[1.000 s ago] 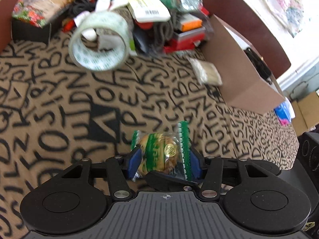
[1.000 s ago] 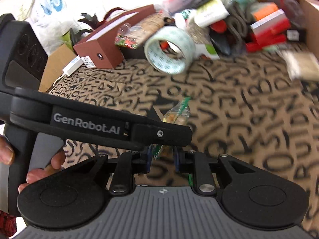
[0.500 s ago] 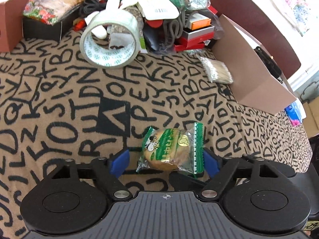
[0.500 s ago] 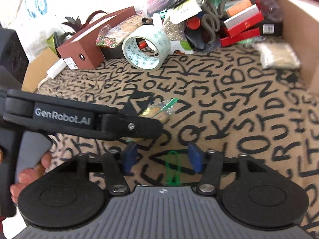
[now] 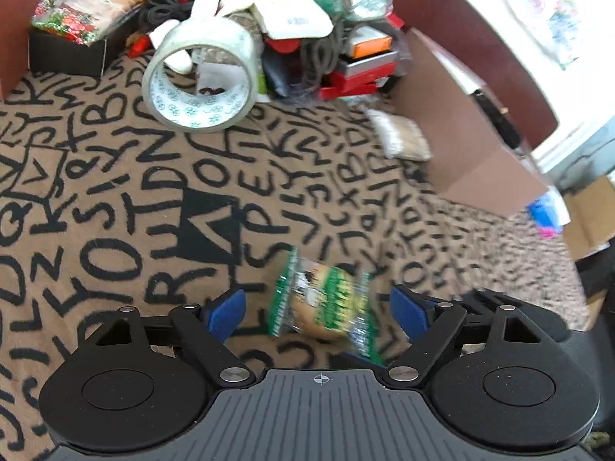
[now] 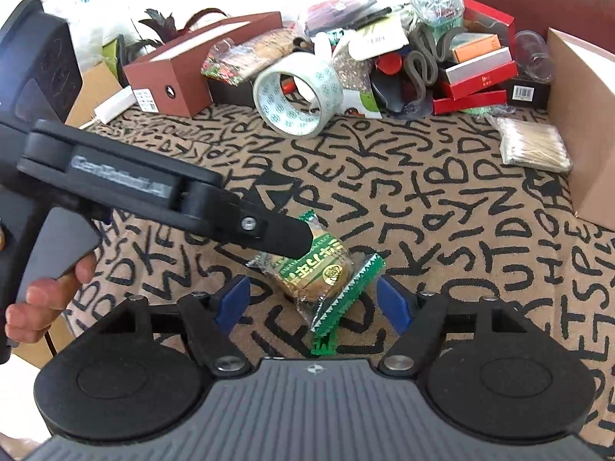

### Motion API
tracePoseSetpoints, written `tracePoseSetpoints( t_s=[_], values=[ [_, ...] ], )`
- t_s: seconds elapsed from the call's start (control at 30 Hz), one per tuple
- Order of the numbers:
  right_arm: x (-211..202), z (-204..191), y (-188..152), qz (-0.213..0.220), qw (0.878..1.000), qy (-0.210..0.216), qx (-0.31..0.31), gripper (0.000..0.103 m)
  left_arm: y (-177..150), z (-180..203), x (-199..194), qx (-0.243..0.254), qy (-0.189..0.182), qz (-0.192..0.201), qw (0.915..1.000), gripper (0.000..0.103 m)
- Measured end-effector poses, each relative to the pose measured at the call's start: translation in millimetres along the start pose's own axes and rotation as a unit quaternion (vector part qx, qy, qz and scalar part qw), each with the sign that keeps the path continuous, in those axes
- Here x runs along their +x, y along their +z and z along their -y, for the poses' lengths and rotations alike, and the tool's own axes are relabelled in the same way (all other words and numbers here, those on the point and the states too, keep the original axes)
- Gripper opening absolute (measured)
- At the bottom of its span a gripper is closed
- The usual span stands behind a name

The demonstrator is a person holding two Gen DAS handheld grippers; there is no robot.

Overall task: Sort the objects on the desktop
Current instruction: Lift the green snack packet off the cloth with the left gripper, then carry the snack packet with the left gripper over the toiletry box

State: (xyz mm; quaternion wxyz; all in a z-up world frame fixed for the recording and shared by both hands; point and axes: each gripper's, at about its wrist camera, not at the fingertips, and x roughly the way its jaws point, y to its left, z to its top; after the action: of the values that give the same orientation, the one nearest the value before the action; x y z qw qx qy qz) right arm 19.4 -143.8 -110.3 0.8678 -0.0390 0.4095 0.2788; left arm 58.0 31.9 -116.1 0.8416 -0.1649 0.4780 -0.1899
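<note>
Left tongs (image 5: 318, 309) wide around crosswise snack packet (image 5: 324, 303)

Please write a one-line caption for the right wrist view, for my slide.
Open right gripper above a green-wrapped pastry on the letter-patterned cloth, with the left gripper reaching in.

A small round pastry in a clear wrapper with green print and green zigzag ends, the snack pack (image 6: 322, 269), is lying flat on the brown cloth with black letters (image 6: 442, 207), and nothing is gripping it. It is sitting slantwise, one green end pointing to the near side. In the left wrist view the same snack pack (image 5: 324, 303) is looking blurred.
</note>
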Motion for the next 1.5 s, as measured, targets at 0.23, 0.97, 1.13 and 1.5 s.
tracePoseSetpoints(
  t_s=[0.23, 0.97, 1.13, 1.5],
  values=[
    [16.7, 3.2, -2.5, -0.015, 1.0, -0.001, 0.012, 0.069, 4.3, 3.9, 20.9, 0.03, -0.005, -0.018, 0.9994, 0.085],
    [5.7, 6.9, -0.5, -0.003, 1.0, 0.015, 0.004, 0.042, 3.4, 18.5, 18.3, 0.037, 0.018, -0.024, 0.9989, 0.047],
    [-16.3, 19.4, 3.6, 0.018, 1.0, 0.006, 0.006, 0.04, 10.7, 41.3, 14.1, 0.04, 0.001, -0.01, 0.9992, 0.047],
    [-88.8, 68.4, 25.2, 0.117, 0.992, -0.056, 0.009, 0.04, 59.8, 129.7, 5.9, 0.089, -0.056, 0.055, 0.993, 0.053]
  ],
)
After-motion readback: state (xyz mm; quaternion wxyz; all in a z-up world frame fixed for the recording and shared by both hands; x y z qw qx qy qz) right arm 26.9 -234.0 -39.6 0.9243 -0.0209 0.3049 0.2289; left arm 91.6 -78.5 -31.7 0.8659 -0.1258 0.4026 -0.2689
